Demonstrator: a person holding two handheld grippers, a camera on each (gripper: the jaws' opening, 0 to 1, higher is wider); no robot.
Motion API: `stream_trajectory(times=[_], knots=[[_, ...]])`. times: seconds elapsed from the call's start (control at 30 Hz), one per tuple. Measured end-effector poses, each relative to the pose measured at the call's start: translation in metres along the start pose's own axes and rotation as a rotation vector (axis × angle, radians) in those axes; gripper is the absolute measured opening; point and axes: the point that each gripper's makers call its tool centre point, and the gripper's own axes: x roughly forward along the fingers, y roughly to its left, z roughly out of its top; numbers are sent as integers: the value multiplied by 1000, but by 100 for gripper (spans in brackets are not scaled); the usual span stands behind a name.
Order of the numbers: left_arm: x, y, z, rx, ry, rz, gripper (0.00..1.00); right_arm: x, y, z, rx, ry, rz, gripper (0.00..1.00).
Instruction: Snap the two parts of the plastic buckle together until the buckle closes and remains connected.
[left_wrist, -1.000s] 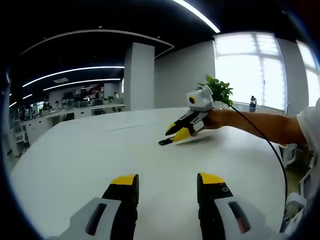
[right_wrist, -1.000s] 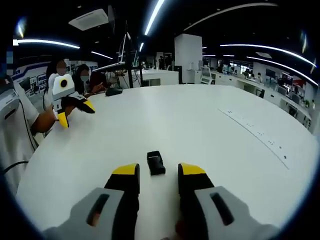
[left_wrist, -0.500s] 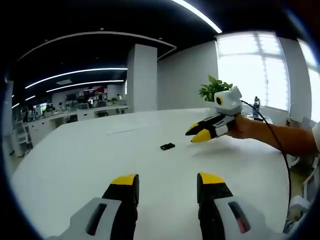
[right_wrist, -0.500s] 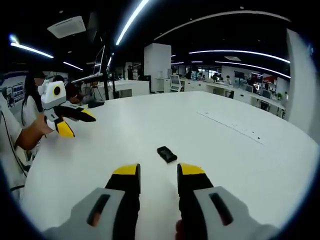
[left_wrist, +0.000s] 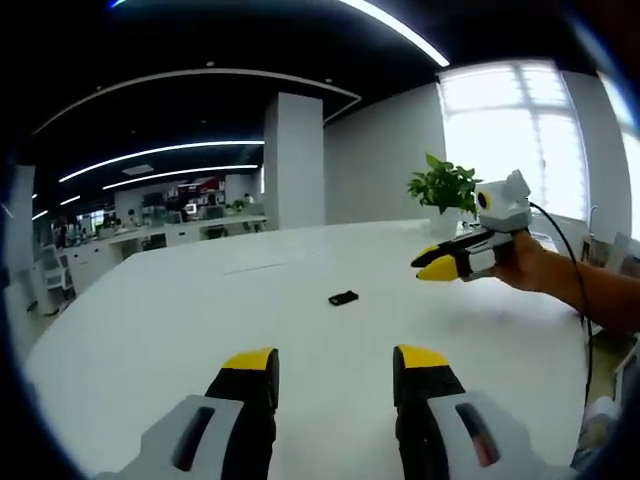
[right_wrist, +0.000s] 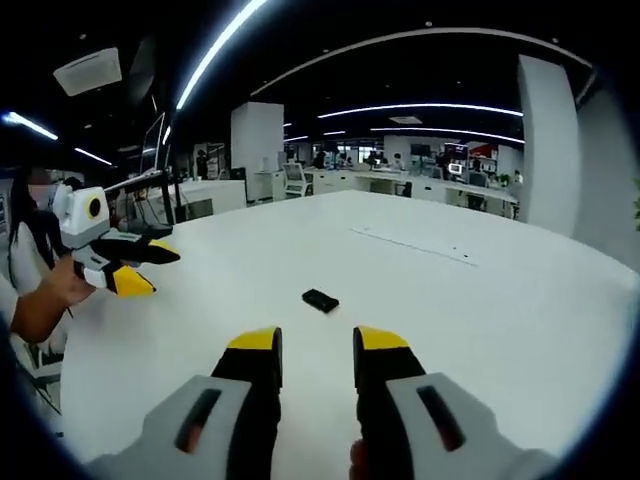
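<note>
— Looking over the room, what did you have under you?

— A wide white counter (left_wrist: 150, 320), round-edged and glossy, in an open office with ceiling light strips, a white pillar (left_wrist: 295, 160), bright windows and a potted plant (left_wrist: 445, 185).

— And the buckle?

— The small black buckle (left_wrist: 343, 298) lay flat on the counter, well ahead of both tools.

— Your tools?

— My left tool (left_wrist: 335, 365) had its jaws parted and held nothing. My right tool (right_wrist: 317, 343) stood narrower, also holding nothing, above the counter.
</note>
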Motion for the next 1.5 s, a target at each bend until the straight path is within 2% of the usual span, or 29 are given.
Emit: stream_trajectory(times=[0.13,0.3,0.57,0.87,1.07,1.27,1.37,1.5], knots=[[0,-1,1,-5,-6,17,45,-12,1,-7,-2,16,-74,28],[-6,-5,6,1,-18,46,45,-33,13,-19,19,19,-151,29],[-15,-7,6,5,-20,73,44,-61,27,-37,75,12,-208,30],[-29,-5,-4,-32,-26,111,44,-88,39,-56,105,15,-292,30],[-35,-10,-10,-30,-26,122,44,-105,45,-57,98,6,-357,31],[-44,-10,-7,-50,-48,127,44,-112,46,-57,124,-11,-365,31],[-48,-9,-5,-61,-66,140,44,-113,51,-52,178,-38,-334,31],[-51,-6,-4,-63,-73,157,44,-117,50,-47,168,-47,-351,31]])
